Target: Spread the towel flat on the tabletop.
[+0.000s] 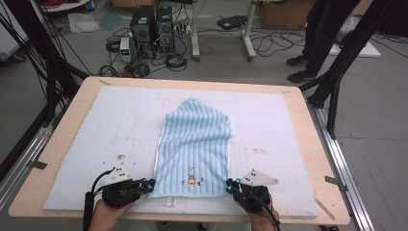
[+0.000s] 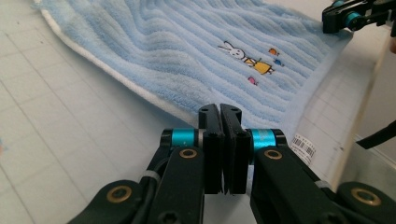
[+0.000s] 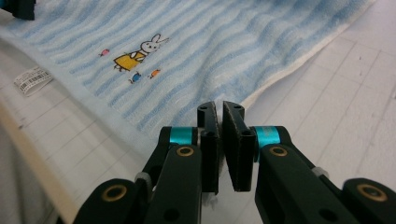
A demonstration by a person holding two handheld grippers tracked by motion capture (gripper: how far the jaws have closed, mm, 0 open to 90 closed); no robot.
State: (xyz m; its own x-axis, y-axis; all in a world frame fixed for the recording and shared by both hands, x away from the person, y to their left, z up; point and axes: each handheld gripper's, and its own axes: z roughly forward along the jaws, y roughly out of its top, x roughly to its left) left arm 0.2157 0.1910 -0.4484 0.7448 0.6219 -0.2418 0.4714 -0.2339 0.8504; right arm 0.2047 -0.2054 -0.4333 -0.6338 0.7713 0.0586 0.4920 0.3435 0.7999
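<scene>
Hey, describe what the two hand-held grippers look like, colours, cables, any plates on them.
Both are black. The left hand-held gripper and the right hand-held gripper each have two flat black jaws on linked arms, with teal collars and brass-coloured rivets at the joints. In the high view each carries a grey three-cornered plate on top, the left one dotted with dark marks, and a black cable trails back from each.

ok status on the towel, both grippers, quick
Left gripper shut on the towel's near left corner. Right gripper shut on its near right corner. Blue striped towel rumpled on the mat. Nothing in the way.
</scene>
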